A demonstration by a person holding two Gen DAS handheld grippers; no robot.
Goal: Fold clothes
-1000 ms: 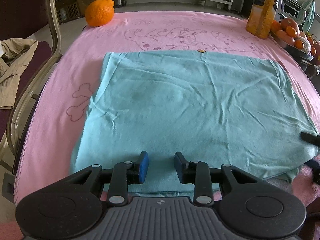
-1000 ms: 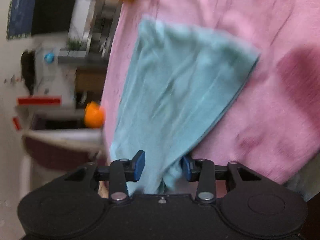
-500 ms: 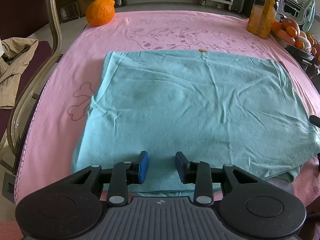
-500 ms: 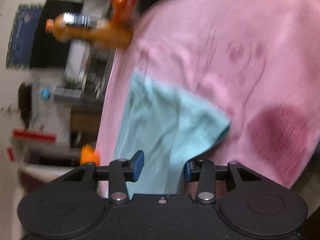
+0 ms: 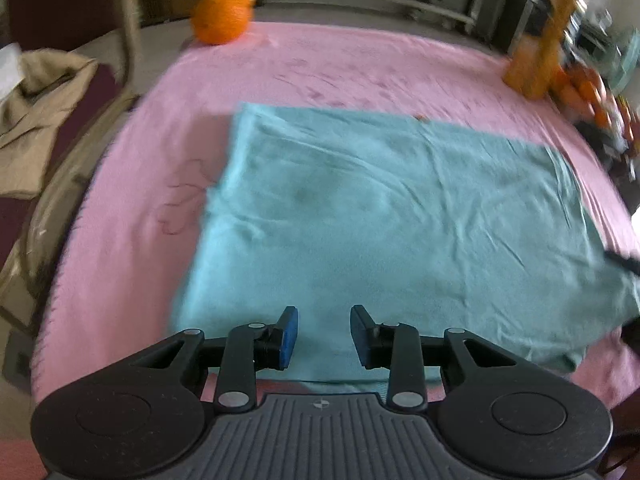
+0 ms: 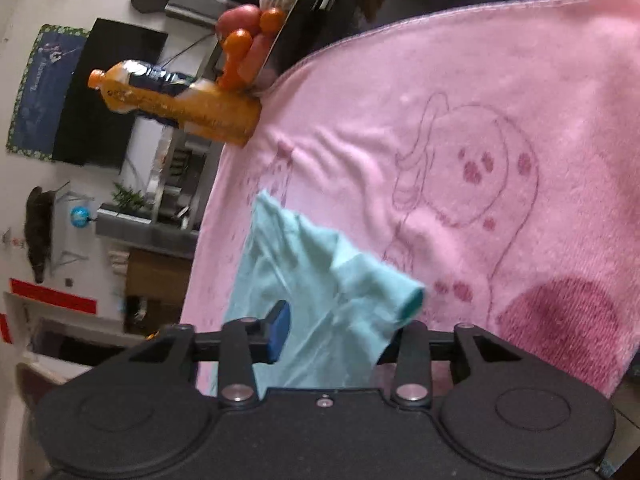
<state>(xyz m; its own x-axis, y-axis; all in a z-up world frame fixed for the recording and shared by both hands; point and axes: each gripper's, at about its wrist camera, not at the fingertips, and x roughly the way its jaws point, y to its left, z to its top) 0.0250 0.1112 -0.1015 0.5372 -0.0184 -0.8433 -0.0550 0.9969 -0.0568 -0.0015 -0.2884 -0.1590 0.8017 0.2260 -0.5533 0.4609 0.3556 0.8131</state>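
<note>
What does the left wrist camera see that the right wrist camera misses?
Only the left wrist view shows the whole teal garment spread flat, a large orange fruit and a beige cloth on a chair. Only the right wrist view shows the garment's sleeve lifted between the closing right gripper. Both show the pink blanket and an orange bottle.

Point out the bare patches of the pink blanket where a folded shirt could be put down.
Free: the strip of pink blanket between the teal shirt and the orange, and the side band towards the chair. In the right wrist view, the dog-print area is bare too. Crowded: the corner with the juice bottle and fruit tray.
</note>
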